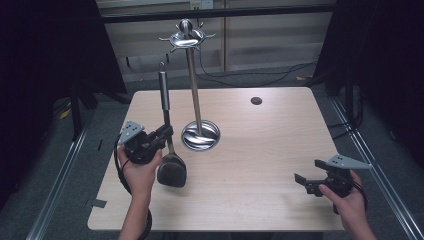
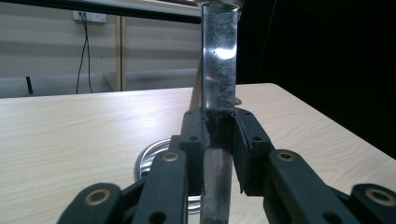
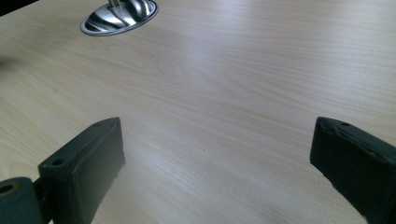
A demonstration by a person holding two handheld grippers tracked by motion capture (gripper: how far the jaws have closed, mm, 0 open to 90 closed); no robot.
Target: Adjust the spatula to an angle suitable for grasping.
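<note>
A: So, how far along is the hanging job?

B: Roughly midway, by the look of it. The left hand-held gripper is pinching the ladle around its metal handle, which stands nearly upright with the dark scoop end low, at or just above the desk; whether it touches cannot be told. In the left gripper view the jaws are pressed onto the handle from both sides.

A: And the rack?

B: The utensil stand sits just beside the ladle, its round base on the desk and its ring of hooks at the top. No utensil hangs from any of them.

A: So the pick-up is done, the hanging is not?

B: That seems right. What is probably left is to lift the ladle until the tip of its handle reaches a hook, catch it there, and let go.

A: What about the other side?

B: The right hand-held gripper rests near the desk's right front corner, well apart from the stand, jaws spread and holding nothing. In the right gripper view bare wood lies between them, with the stand's base farther off.
</note>
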